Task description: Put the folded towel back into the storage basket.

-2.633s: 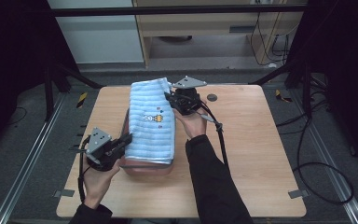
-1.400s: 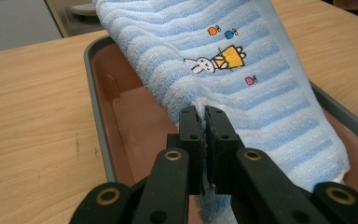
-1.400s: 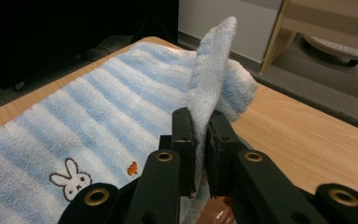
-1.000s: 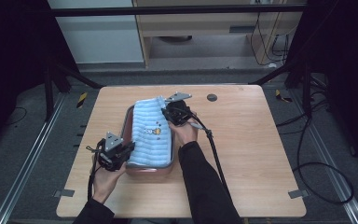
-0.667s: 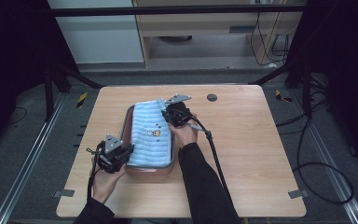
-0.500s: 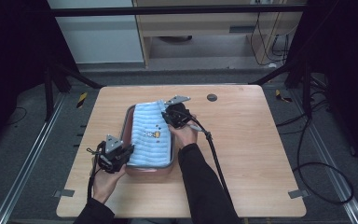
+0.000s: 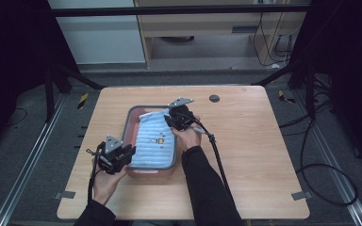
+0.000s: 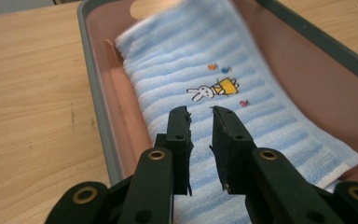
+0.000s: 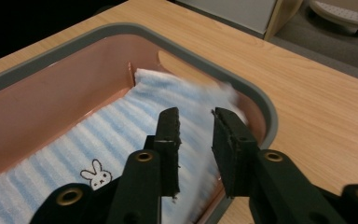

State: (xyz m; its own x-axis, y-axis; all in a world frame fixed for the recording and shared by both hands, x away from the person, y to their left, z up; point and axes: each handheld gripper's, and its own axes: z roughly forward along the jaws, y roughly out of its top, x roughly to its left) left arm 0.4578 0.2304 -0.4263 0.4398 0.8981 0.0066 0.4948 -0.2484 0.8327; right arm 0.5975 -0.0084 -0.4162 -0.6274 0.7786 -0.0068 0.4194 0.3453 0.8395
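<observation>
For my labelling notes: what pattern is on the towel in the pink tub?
Light blue and white stripes with a small rabbit print, clearest in the left gripper view.

Wooden table (image 7: pixel 259 155); small dark round disc (image 7: pixel 214 98) near far edge. Grey tape tabs at near corners (image 7: pixel 63 195). Beyond table: white cabinet (image 7: pixel 99 33), wooden shelf unit (image 7: pixel 207 28), black cables on floor (image 7: pixel 320 174).
</observation>
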